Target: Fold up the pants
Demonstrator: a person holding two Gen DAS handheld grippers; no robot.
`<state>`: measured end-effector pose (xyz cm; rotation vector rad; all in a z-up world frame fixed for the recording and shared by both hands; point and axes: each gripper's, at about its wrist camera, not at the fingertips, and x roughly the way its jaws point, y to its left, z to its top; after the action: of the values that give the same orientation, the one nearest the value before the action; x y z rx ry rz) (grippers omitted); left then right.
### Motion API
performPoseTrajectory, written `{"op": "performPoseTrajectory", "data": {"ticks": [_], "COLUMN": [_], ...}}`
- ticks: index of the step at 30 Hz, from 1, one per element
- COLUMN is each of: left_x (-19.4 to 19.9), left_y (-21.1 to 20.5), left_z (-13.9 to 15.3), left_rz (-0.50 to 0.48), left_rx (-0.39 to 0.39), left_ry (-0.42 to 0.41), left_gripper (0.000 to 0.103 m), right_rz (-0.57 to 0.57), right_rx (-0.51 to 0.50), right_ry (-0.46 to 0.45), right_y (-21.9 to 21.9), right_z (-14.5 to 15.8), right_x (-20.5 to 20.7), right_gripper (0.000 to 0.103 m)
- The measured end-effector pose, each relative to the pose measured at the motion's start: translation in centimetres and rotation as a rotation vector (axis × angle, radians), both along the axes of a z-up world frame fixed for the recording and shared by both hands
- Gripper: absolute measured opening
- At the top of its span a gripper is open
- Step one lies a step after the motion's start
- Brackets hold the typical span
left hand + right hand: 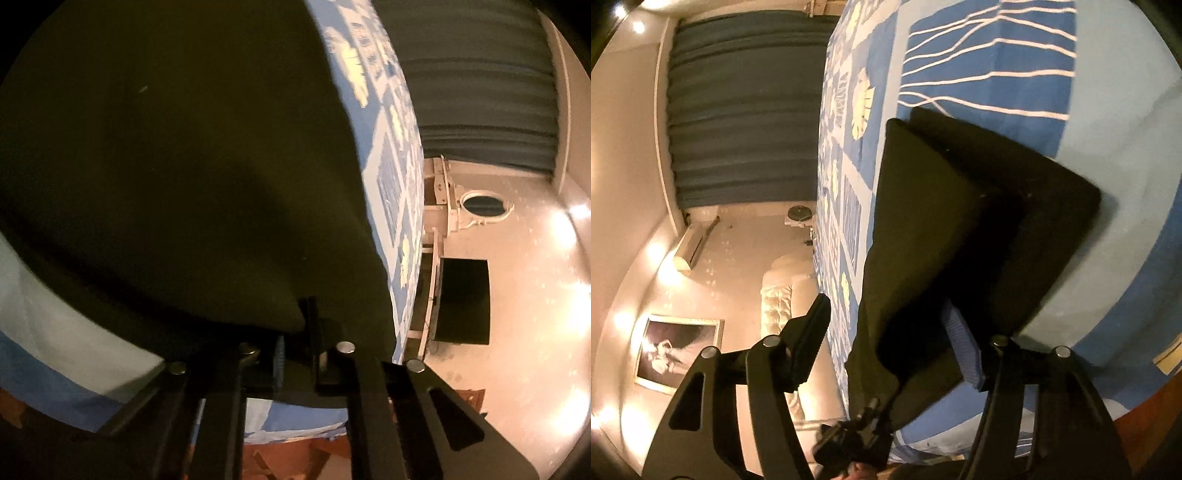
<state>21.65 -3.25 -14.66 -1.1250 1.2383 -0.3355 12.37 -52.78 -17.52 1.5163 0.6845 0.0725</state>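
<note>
While the left gripper (pixel 295 350) is clamped tight on a dark hem of the pants (pixel 177 177), the right gripper (pixel 890 339) stands partly spread, cloth draped between its fingers without being pinched. Ahead of both, the folded pants lie on the blue bedspread (pixel 1108 147), their far end cut off.

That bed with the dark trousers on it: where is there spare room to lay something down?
Free: the pale blue bedspread right of the pants, and the striped blue panel beyond them. Crowded: the near bed edge, where the pants hang and both grippers work.
</note>
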Motion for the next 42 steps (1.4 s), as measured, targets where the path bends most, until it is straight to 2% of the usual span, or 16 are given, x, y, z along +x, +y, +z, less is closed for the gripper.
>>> {"op": "performPoseTrajectory", "data": {"ticks": [3, 5, 6, 7, 11, 17, 21, 24, 30, 32, 35, 36, 38, 39, 40, 42], "left_x": [0.0, 0.0, 0.0, 0.0, -0.2, -1.2, -1.2, -1.5, -1.8, -2.1, -2.9, -3.1, -3.6, -3.7, -3.7, -3.5], "left_y": [-0.1, 0.0, 0.0, 0.1, 0.1, 0.6, 0.4, 0.3, 0.3, 0.1, -0.3, -0.3, 0.1, 0.4, 1.0, 1.8], "left_z": [0.3, 0.4, 0.4, 0.6, 1.9, 3.7, 2.9, 1.0, 1.1, 1.8, 3.2, 3.6, 4.6, 5.3, 5.9, 7.5], "left_rz": [-0.014, -0.017, -0.017, -0.019, -0.047, -0.086, -0.117, -0.122, -0.138, -0.165, -0.214, -0.227, -0.253, -0.285, -0.307, -0.351], "left_rx": [0.016, 0.017, 0.014, 0.011, 0.036, 0.036, 0.048, 0.043, 0.049, 0.058, 0.035, 0.049, 0.061, 0.077, 0.106, 0.21], "left_ry": [-0.013, -0.011, -0.01, -0.014, -0.066, -0.124, -0.113, -0.053, -0.088, -0.119, -0.149, -0.141, -0.151, -0.168, -0.192, -0.268], "left_gripper": [0.01, 0.01, 0.01, 0.01, 0.009, 0.009, 0.009, 0.009, 0.012, 0.021, 0.073, 0.088, 0.088, 0.088, 0.088, 0.088], "right_rz": [0.0, 0.007, 0.024, 0.031, 0.036, 0.09, 0.096, 0.074, 0.052, 0.033, -0.009, -0.017, -0.035, -0.047, -0.05, -0.042], "right_rx": [-0.022, -0.059, -0.084, -0.11, -0.142, -0.265, -0.27, -0.237, -0.212, -0.186, -0.149, -0.154, -0.198, -0.235, -0.254, -0.295], "right_ry": [-0.004, -0.004, -0.014, -0.015, -0.026, -0.064, -0.008, 0.035, 0.036, 0.032, 0.025, 0.023, 0.021, 0.01, -0.007, -0.018], "right_y": [0.1, 0.1, 0.1, 0.0, -0.5, -0.6, -1.1, -1.7, -2.2, -2.5, -3.3, -3.9, -5.0, -5.7, -6.4, -7.4], "right_z": [-0.1, 0.1, 0.2, 0.4, 0.9, 3.8, 2.3, 0.3, -0.3, -0.3, 0.0, 0.5, 1.6, 2.3, 2.9, 4.2], "right_x": [1.0, 1.6, 1.9, 2.1, 1.2, -0.7, -2.0, -2.8, -3.7, -4.4, -6.0, -6.6, -7.5, -7.9, -8.0, -7.7], "right_gripper": [0.063, 0.053, 0.028, 0.011, 0.007, 0.006, 0.006, 0.006, 0.006, 0.011, 0.039, 0.057, 0.066, 0.075, 0.084, 0.088]}}
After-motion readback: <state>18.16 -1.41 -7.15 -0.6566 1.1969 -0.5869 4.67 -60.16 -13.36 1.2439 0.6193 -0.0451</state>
